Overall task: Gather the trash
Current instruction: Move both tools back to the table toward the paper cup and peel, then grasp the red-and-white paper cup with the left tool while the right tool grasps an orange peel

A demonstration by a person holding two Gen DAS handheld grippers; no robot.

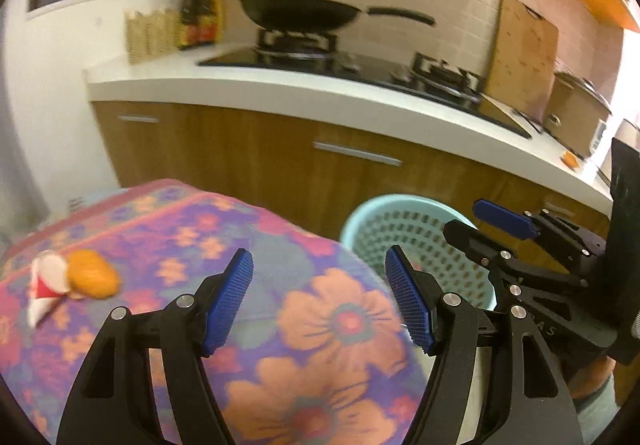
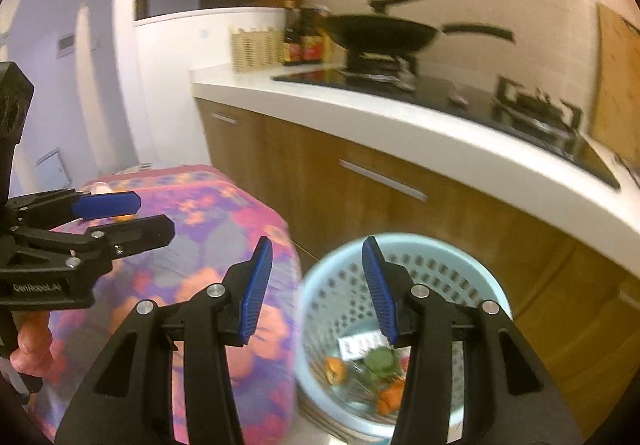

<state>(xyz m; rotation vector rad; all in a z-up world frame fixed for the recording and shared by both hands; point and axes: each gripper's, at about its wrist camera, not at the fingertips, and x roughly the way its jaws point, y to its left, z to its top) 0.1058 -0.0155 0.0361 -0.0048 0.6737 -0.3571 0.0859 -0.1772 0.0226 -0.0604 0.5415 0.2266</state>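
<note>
Both tools empty, fingers apart: left tool over the flowered counter, right tool above the blue basket. Orange peel and crumpled paper cup at nine o'clock. Best swung left, lowered squarely astride the peel, then closed gently.

I can read "GenRoboLAI", or close to it, in white on the black body of the left gripper, seen from the right wrist. On the right gripper body I make out only "AS". The bottle labels are too blurred for me.
</note>
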